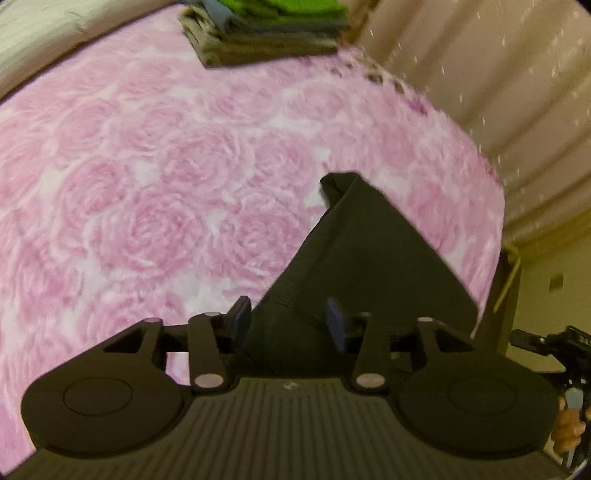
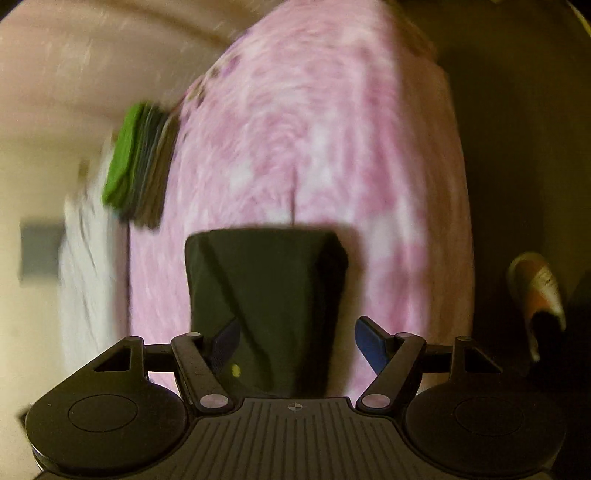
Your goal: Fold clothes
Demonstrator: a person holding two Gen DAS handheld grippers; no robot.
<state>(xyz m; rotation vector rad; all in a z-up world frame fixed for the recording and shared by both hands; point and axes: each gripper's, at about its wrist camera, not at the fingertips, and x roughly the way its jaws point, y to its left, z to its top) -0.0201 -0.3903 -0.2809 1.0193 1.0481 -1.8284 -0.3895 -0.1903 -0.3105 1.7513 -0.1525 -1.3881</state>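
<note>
Left wrist view: a dark garment (image 1: 369,258) runs up from between the fingers of the left gripper (image 1: 288,321) and lies over the pink rose-patterned bedspread (image 1: 147,184), ending in a narrow folded tip further out on the bed. It looks thin, soft and light, a limp knit that will sag and slide on itself rather than keep a crease; a hemmed edge or corner gives the surest hold, since a pinch in mid-panel would only bunch it. The blue fingers (image 1: 242,319) stand apart with the cloth passing between them. It seems to touch the left one, but whether they press on it I cannot tell. A stack of folded clothes (image 1: 266,33), green on top, sits at the far end of the bed. A hand (image 1: 569,428) on the other gripper's handle shows at the right edge.

Right wrist view, blurred: the same garment (image 2: 266,288) lies as a broad dark panel on the bedspread (image 2: 332,129) with a straight far edge and squared corners, its near part reaching back between the fingers of the right gripper (image 2: 295,347). The fingers (image 2: 369,347) are spread wide. The right one is clear of the cloth and the left one is at or over its near left edge, so no grip shows here. The folded stack (image 2: 140,166) lies well apart at the bed's left side, and a slipper (image 2: 535,295) is on the floor to the right.
</note>
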